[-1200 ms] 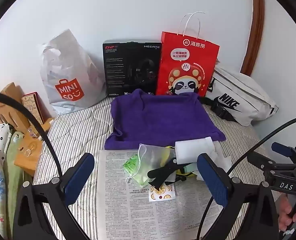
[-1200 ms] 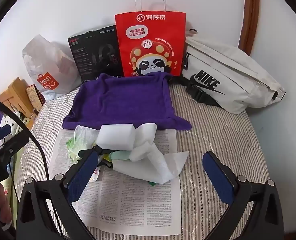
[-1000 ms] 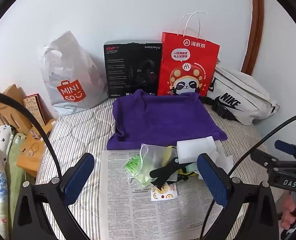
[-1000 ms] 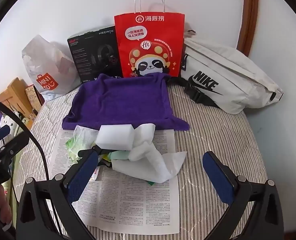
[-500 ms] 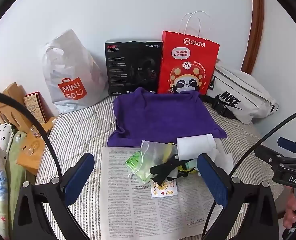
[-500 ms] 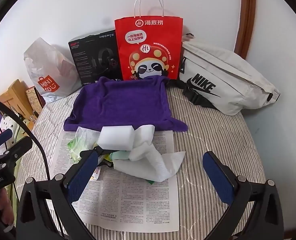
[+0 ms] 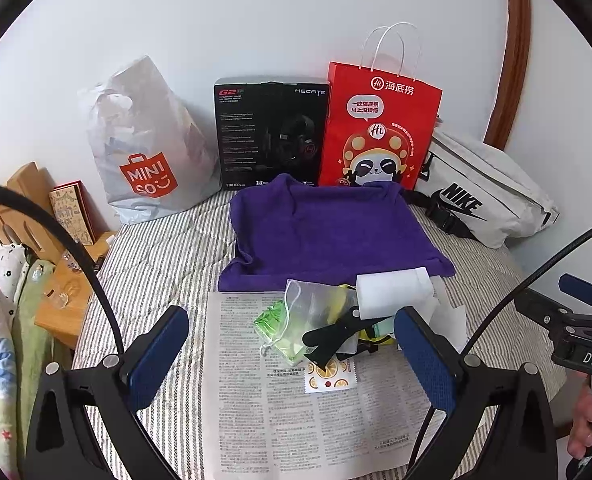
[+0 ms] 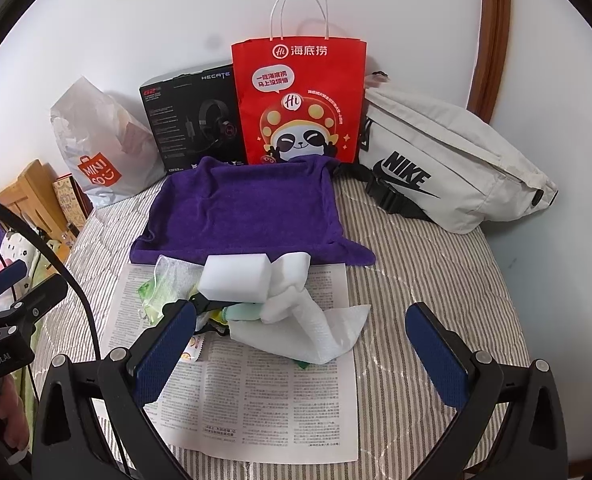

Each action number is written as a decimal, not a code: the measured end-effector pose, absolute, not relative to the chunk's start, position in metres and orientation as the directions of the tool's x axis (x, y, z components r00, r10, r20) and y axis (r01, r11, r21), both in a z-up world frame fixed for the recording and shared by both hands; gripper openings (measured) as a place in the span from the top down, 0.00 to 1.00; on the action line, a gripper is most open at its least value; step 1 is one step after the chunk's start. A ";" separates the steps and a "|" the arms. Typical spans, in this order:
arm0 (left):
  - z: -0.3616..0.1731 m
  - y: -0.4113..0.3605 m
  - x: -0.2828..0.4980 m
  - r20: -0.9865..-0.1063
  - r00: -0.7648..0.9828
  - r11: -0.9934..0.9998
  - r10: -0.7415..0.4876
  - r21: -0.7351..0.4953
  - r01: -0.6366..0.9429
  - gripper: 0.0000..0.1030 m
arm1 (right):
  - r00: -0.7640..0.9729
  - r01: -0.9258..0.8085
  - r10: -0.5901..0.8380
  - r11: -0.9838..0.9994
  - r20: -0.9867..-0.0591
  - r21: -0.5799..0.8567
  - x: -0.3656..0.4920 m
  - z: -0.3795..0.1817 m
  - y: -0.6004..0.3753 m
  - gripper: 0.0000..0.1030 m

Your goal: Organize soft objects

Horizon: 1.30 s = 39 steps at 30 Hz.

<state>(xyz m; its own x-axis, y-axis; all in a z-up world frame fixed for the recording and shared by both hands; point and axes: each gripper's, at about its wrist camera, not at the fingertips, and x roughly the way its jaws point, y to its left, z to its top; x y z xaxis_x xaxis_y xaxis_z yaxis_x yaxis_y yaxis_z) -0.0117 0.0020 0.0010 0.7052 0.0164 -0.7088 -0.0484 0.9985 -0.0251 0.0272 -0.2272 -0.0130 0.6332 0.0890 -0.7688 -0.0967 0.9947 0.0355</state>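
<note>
A pile of soft objects lies on a newspaper: a white sponge block, a crumpled white paper towel, a mesh pouch with green packets, and a black flat piece. Behind the pile a purple towel lies spread flat. My left gripper is open and empty, held back above the newspaper's near part. My right gripper is open and empty, just short of the paper towel.
Along the wall stand a grey Miniso bag, a black headset box, a red paper bag and a white Nike waist bag. A wooden shelf and bedding sit off the striped mattress's left edge.
Both grippers have drawn back and risen slightly, so the scene sits a little farther off. Nothing on the newspaper has moved. Both grippers stay open.
</note>
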 end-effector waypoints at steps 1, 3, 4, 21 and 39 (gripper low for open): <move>0.001 0.002 -0.011 -0.710 0.705 0.999 0.016 -0.024 -0.046 0.00 | 0.634 -0.096 0.089 0.995 -0.768 0.035 0.027 -0.013 -0.227 0.00; 0.002 0.002 -0.011 -0.710 0.704 0.999 0.017 -0.021 -0.045 0.00 | 0.637 -0.098 0.091 0.995 -0.765 0.037 0.026 -0.012 -0.227 0.00; 0.003 0.003 -0.010 -0.711 0.703 0.999 0.019 -0.021 -0.047 0.00 | 0.638 -0.097 0.090 0.995 -0.765 0.036 0.025 -0.012 -0.227 0.00; 0.003 0.002 -0.014 -0.705 0.709 0.999 0.017 -0.023 -0.047 0.00 | 0.649 -0.092 0.099 0.994 -0.754 0.052 0.021 -0.008 -0.229 0.00; 0.006 0.004 -0.019 -0.701 0.712 0.998 0.026 -0.021 -0.056 0.00 | 0.643 -0.100 0.095 0.994 -0.760 0.040 0.019 -0.010 -0.225 0.00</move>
<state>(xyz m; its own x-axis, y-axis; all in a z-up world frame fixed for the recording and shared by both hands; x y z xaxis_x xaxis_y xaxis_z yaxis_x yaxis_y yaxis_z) -0.0192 0.0043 0.0063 0.7123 0.0256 -0.7015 -0.0562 0.9982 -0.0206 0.0188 -0.2247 -0.0105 0.6428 0.0955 -0.7600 -0.0999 0.9942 0.0404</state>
